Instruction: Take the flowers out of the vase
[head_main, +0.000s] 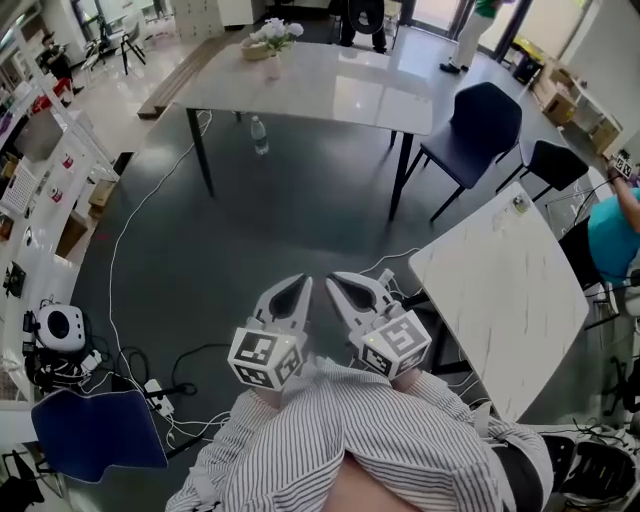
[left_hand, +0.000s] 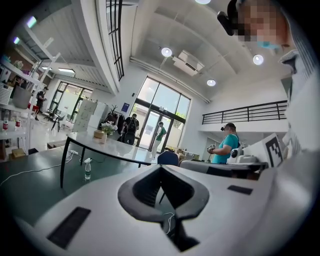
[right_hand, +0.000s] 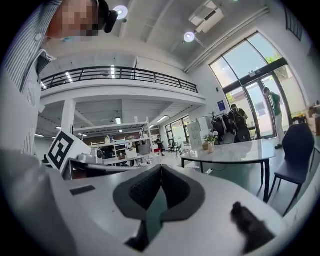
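Observation:
White flowers stand in a small vase at the far end of a long grey table, across the room. The flowers also show far off in the left gripper view, and the same flowers in the right gripper view. My left gripper and right gripper are held side by side close to my striped shirt, over the dark floor. Both point toward that table from far away. Each has its jaws shut tip to tip with nothing between them.
A water bottle stands on the floor under the long table. Dark blue chairs sit at its right end. A white marble-look table is close on my right, and cables run over the floor on my left. People stand by the far glass doors.

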